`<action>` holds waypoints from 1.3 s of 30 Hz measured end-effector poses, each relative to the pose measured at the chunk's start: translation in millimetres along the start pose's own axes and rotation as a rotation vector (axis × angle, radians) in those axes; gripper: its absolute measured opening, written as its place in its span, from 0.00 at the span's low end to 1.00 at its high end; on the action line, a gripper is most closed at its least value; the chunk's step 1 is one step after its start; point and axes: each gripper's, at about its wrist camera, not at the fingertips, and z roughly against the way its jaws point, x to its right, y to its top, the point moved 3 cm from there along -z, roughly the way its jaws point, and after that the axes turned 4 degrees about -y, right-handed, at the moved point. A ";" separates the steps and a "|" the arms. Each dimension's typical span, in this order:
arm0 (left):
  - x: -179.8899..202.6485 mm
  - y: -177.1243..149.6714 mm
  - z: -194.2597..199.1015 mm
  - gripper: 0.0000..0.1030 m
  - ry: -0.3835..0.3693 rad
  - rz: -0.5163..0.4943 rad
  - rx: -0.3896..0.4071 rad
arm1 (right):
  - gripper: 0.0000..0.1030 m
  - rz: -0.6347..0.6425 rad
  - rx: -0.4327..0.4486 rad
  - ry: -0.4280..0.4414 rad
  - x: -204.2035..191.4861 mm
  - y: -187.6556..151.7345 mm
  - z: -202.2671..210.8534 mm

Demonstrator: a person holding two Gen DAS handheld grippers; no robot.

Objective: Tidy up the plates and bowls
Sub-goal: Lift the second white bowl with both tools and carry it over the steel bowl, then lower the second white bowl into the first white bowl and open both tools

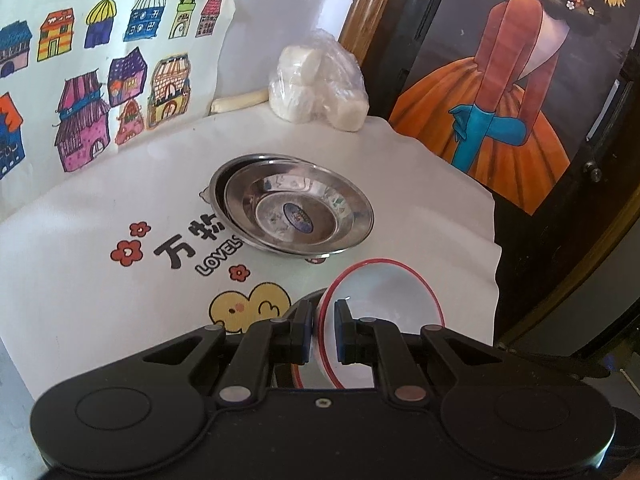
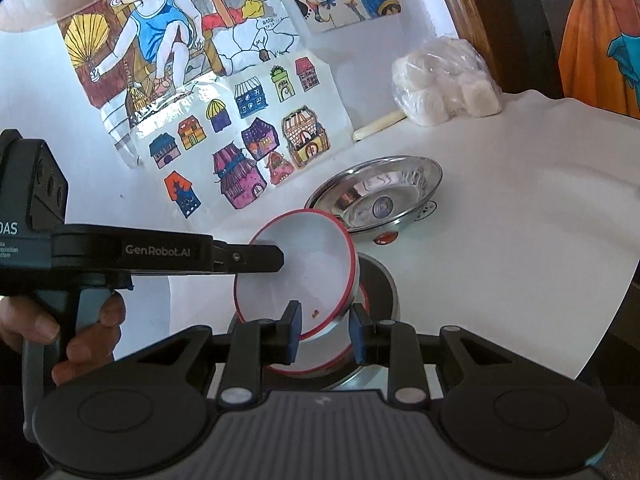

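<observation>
My left gripper (image 1: 324, 330) is shut on the rim of a white bowl with a red rim (image 1: 384, 312) and holds it tilted; the same bowl shows in the right wrist view (image 2: 296, 272), with the left gripper (image 2: 276, 258) clamped on its left edge. Below it sit a second red-rimmed white bowl (image 2: 316, 354) and a steel bowl (image 2: 380, 280). My right gripper (image 2: 324, 332) is open, its fingers astride the lower bowl's rim. Two stacked steel plates (image 1: 296, 208) lie on the table further back, also in the right wrist view (image 2: 380, 196).
The table has a white printed cloth (image 1: 120, 280). A plastic bag of white rolls (image 1: 316, 84) stands at the back by the wall. Children's drawings (image 1: 92, 80) lean against the wall. A painting (image 1: 516, 92) stands past the table's right edge.
</observation>
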 end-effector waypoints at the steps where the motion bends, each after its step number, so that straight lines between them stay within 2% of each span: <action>1: 0.0 -1.5 -0.1 0.11 0.002 0.001 -0.004 | 0.29 0.002 -0.004 -0.002 -0.1 -0.1 -0.4; 13: -3.7 -5.0 -5.3 0.11 0.004 0.015 -0.033 | 0.30 0.018 -0.033 -0.012 -2.3 0.4 -3.4; 39: -7.5 -5.5 -9.3 0.13 -0.002 0.037 -0.042 | 0.43 0.055 -0.052 -0.022 -8.0 -1.8 -2.6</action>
